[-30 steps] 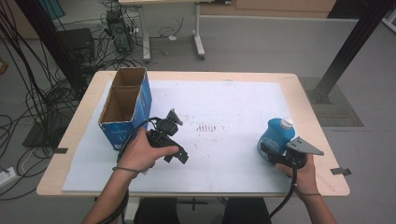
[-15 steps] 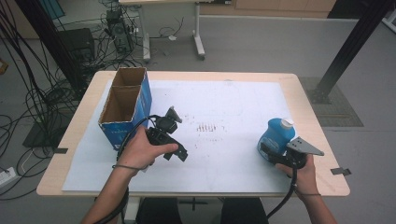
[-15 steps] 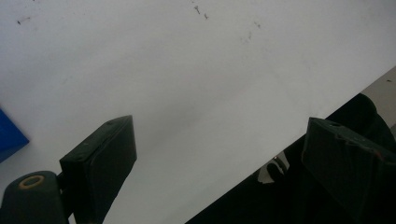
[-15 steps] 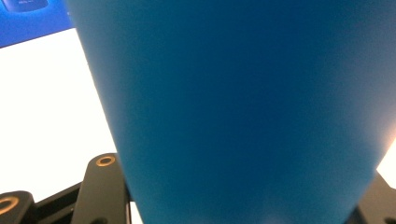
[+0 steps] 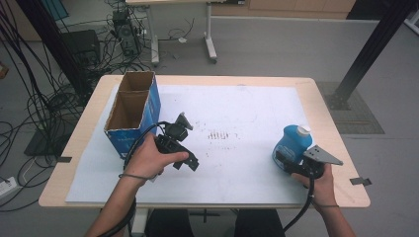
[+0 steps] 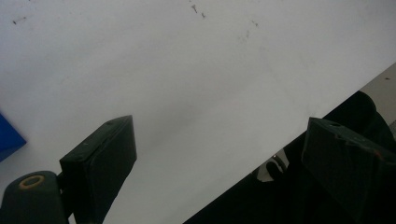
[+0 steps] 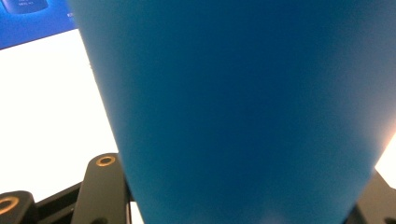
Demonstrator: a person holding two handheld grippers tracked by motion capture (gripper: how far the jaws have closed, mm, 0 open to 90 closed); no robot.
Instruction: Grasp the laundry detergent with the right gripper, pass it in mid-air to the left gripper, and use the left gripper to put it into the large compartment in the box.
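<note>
Right claw (image 5: 285, 160) clamped low on the blue bottle (image 5: 291, 145), smooth, probably slippery plastic with liquid weight, best gripped across its body, while the left claw (image 5: 184, 143) gapes empty.

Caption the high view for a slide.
Right gripper clamps a blue bottle; left gripper open beside a cardboard box.

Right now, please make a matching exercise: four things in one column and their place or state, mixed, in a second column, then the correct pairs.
1. left gripper
2. right gripper
3. blue bottle
4. cardboard box

a. stands open-topped at the table's left
b. open, holding nothing
c. has a white cap, stands at the table's right
d. shut on the bottle's body

Pairs: 1-b, 2-d, 3-c, 4-a
</note>
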